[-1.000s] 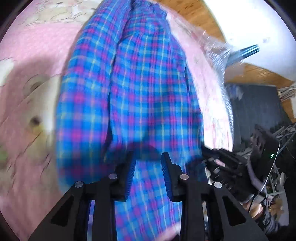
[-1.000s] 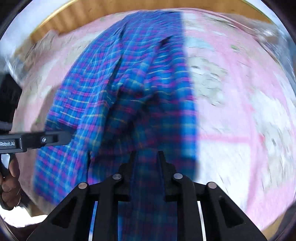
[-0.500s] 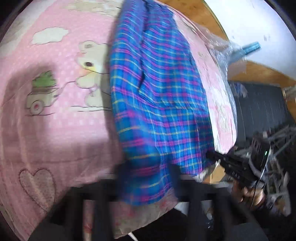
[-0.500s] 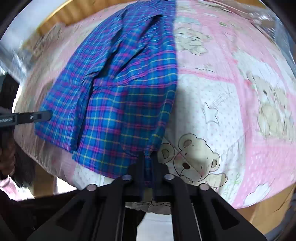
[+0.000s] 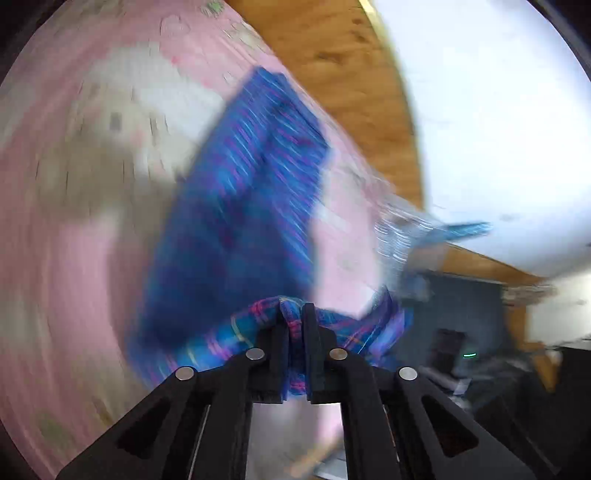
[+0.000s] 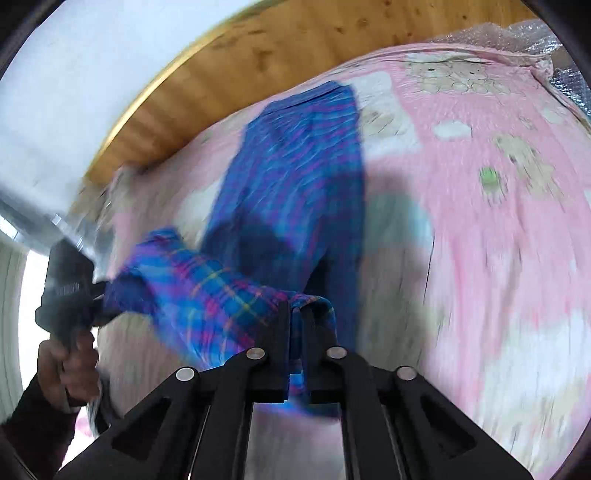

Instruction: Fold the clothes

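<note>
A blue plaid shirt (image 5: 243, 192) with pink and yellow lines lies lengthwise on the pink bed cover (image 5: 55, 240); both views are motion-blurred. My left gripper (image 5: 293, 314) is shut on the shirt's near hem, which is lifted off the bed. In the right wrist view the same plaid shirt (image 6: 295, 173) stretches away, and my right gripper (image 6: 295, 308) is shut on the other near corner of the hem. The hem hangs taut between the two grippers; the left gripper (image 6: 94, 295) shows at the left, held by a hand (image 6: 70, 365).
A wooden headboard (image 6: 236, 66) and white wall lie beyond the bed. Bubble wrap (image 6: 517, 29) sits at the bed's far corner. In the left wrist view dark clutter with a green light (image 5: 469, 355) stands off the bed's right side.
Both grippers have lifted the near hem off the bed and swung forward towards the headboard. The left gripper, open a second ago, is now shut on the cloth.
</note>
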A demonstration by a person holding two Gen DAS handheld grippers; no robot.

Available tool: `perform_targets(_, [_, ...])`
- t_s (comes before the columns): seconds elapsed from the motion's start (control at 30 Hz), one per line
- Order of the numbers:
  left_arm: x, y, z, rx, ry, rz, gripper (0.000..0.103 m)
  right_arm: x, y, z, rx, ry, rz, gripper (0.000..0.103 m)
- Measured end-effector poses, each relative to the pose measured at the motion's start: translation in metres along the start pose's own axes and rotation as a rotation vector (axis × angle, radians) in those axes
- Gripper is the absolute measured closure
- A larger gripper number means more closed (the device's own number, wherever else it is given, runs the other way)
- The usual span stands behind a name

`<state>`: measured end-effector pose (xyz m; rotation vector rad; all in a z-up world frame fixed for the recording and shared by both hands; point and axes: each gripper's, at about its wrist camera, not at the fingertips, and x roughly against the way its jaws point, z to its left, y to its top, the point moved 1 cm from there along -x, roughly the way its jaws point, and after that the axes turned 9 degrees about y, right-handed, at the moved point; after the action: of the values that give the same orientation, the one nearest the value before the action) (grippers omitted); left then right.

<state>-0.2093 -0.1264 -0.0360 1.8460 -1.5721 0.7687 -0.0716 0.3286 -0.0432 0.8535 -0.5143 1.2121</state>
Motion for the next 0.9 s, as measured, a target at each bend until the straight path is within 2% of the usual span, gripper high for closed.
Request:
perform_targets(0.07, [-0.022,0.017,-0.007,-0.017,0.072,0.019,0.085,-0.025,0.02,-0.016,-0.045,0.004,0.001,0.071])
perform_targets(0.13, [-0.007,0.015,-0.011,-0.053,0.046,-0.031,0.074,-0.044,0.028,-0.023,-0.078,0.014,-0.016,0.067])
perform_targets(0.17, [0.003,0.011,-0.011,-0.069,0.036,-0.065,0.07,-0.041,0.017,-0.023,-0.085,0.032,-0.029,0.065])
perform_targets(0.23, [0.02,0.0,-0.006,-0.083,0.031,-0.122,0.046,-0.036,-0.002,-0.032,-0.112,0.067,-0.057,0.058])
perform_targets(0.33, [0.009,-0.017,0.0,-0.032,0.043,-0.164,0.044,-0.046,-0.017,-0.037,-0.126,0.089,-0.041,0.057])
perform_targets(0.43, [-0.011,-0.032,0.016,-0.08,0.094,-0.169,0.041,-0.059,-0.028,-0.026,-0.069,0.077,-0.003,0.056])
perform_targets(0.5, [-0.024,-0.042,0.027,-0.161,0.187,-0.145,0.041,-0.052,-0.034,-0.018,-0.038,0.075,0.003,0.057])
perform_targets(0.53, [-0.032,-0.045,0.025,-0.192,0.205,-0.132,0.041,-0.053,-0.035,-0.015,-0.035,0.087,0.005,0.058])
perform_targets(0.57, [-0.023,-0.054,0.034,-0.21,0.191,-0.128,0.042,-0.053,-0.037,-0.01,-0.031,0.095,0.006,0.058])
perform_targets(0.6, [-0.023,-0.06,0.032,-0.23,0.184,-0.135,0.045,-0.054,-0.037,-0.007,-0.026,0.096,0.009,0.058])
perform_targets(0.63, [-0.024,-0.066,0.029,-0.251,0.179,-0.143,0.06,-0.056,-0.038,-0.005,-0.02,0.091,0.008,0.058])
perform_targets(0.67, [-0.026,-0.072,0.026,-0.272,0.173,-0.152,0.065,-0.057,-0.039,-0.003,-0.017,0.091,0.002,0.058])
perform_targets(0.8, [-0.026,-0.083,0.026,-0.277,0.134,-0.186,0.067,-0.064,-0.047,0.003,0.001,0.077,-0.013,0.059])
perform_targets(0.83, [-0.024,-0.083,0.028,-0.268,0.115,-0.189,0.075,-0.068,-0.049,0.003,0.008,0.082,-0.002,0.08])
perform_targets(0.87, [-0.023,-0.083,0.03,-0.259,0.096,-0.192,0.087,-0.072,-0.05,0.003,0.009,0.092,0.008,0.096])
perform_targets(0.9, [-0.02,-0.081,0.036,-0.21,0.031,-0.183,0.098,-0.074,-0.049,0.003,0.001,0.113,0.015,0.096])
